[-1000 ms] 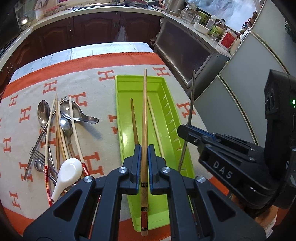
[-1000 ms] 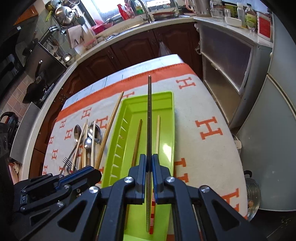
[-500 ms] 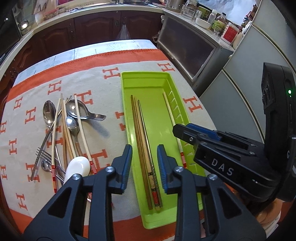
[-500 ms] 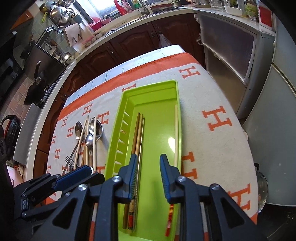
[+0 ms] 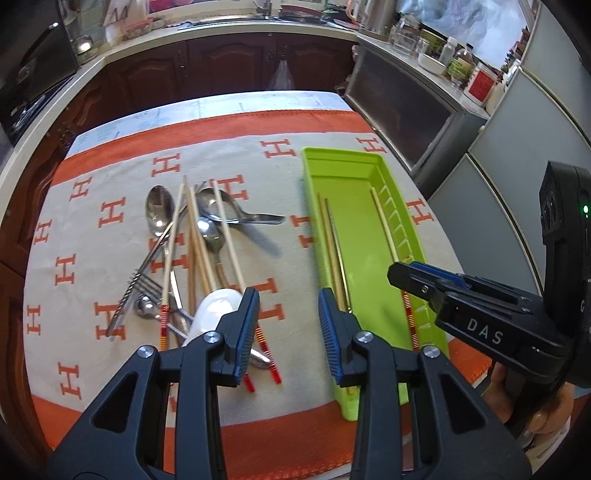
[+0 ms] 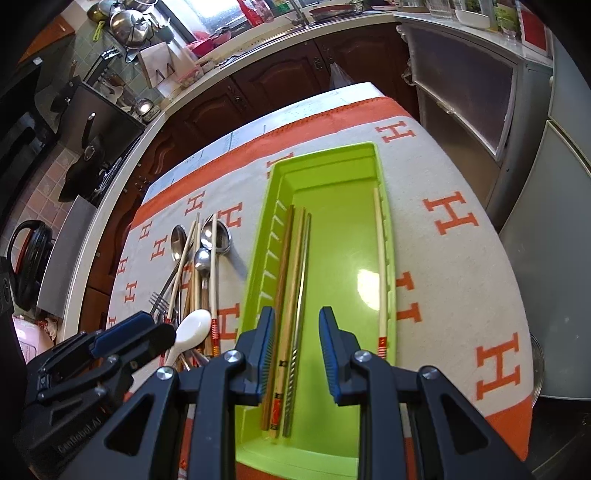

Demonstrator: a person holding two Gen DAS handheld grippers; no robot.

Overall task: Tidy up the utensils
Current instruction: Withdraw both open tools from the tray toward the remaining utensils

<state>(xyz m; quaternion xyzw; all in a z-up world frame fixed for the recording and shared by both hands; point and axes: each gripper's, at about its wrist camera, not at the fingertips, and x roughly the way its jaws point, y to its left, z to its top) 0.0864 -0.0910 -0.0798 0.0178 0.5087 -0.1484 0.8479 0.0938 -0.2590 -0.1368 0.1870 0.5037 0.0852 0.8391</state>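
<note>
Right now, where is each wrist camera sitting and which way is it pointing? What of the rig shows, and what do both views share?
Left wrist: above the table's near edge, looking forward over the utensil pile; the open left gripper fills the bottom, the right gripper and a hand show at right.
Right wrist: over the tray's near end, looking along it; the open right gripper fills the bottom, the left gripper shows at lower left.
Shared: tray, pile, white spoon, orange-lettered cloth, cabinets.

home kitchen | dark wood cabinets (image 5: 229, 70) | sink tap (image 6: 295, 7) | hanging pots (image 6: 125, 22)
</note>
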